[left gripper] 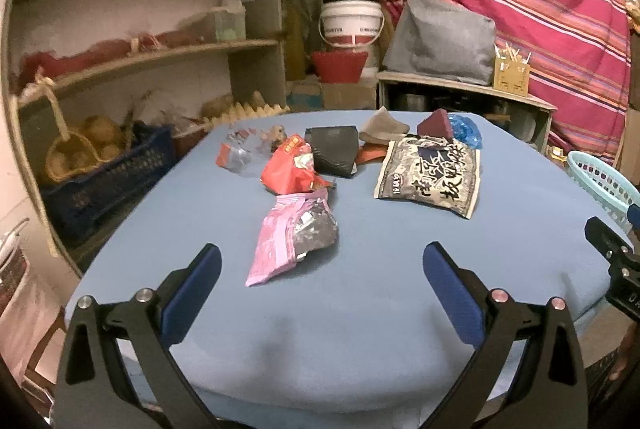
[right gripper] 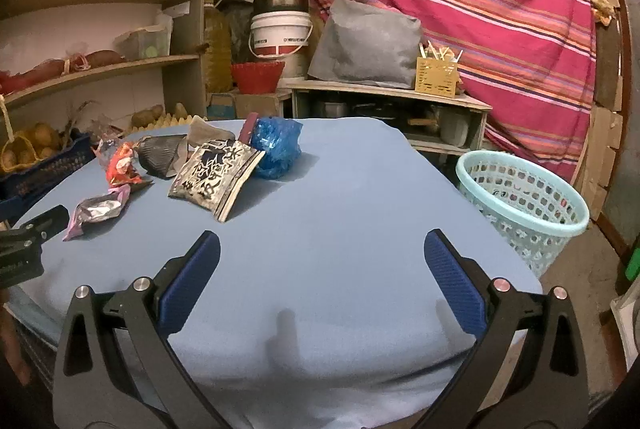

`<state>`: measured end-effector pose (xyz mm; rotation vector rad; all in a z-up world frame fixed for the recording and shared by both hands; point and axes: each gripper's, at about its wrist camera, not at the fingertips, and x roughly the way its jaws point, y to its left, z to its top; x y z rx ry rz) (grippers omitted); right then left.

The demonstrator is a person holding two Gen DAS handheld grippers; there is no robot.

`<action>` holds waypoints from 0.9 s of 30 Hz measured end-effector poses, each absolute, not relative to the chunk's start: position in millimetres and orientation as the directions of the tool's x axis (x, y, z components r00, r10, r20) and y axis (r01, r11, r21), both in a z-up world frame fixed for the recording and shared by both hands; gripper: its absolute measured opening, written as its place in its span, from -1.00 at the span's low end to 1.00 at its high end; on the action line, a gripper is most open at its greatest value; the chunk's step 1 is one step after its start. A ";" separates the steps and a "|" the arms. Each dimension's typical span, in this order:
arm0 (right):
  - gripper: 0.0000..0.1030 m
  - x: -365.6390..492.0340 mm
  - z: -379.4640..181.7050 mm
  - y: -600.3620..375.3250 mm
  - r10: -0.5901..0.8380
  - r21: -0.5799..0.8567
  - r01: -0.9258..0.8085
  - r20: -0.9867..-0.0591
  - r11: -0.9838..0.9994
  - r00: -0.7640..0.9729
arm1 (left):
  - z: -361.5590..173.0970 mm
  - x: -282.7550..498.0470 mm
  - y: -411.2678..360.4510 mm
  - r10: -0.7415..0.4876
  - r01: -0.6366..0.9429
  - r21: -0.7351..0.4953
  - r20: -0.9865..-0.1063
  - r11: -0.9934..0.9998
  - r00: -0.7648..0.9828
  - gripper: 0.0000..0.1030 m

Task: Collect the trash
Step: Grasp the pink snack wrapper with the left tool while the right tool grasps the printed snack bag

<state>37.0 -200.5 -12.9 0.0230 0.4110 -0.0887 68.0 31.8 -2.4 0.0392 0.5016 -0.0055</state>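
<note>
Both sets of fingers gape wide and hold nothing, the left gripper lined up on the pink wrapper nearest it, likely the first pick. The other wrappers lie clustered farther back on the blue bench, and the mesh basket stands beside its right edge, handy for the right gripper to drop trash in

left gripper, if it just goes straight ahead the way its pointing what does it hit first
Most likely the pink foil wrapper, lying on the blue table just ahead of the open left gripper, slightly left of centre. Depth is hard to judge in the fisheye view.
</note>
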 end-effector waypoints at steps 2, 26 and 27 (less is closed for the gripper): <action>0.92 47.1 -10.1 -203.9 -0.069 0.029 0.089 -0.412 0.996 0.908 | -0.7 79.7 34.7 0.001 0.018 0.035 -0.492 0.999 0.871 0.91; 0.92 185.0 -19.4 -176.8 -0.013 0.100 0.095 -0.616 0.990 0.788 | -32.5 178.2 51.5 -0.057 0.112 0.034 -0.692 0.993 0.720 0.68; 0.92 188.7 -18.8 -173.0 -0.009 0.096 0.087 -0.618 0.992 0.786 | -34.4 181.3 50.2 -0.058 0.118 0.037 -0.704 0.992 0.708 0.51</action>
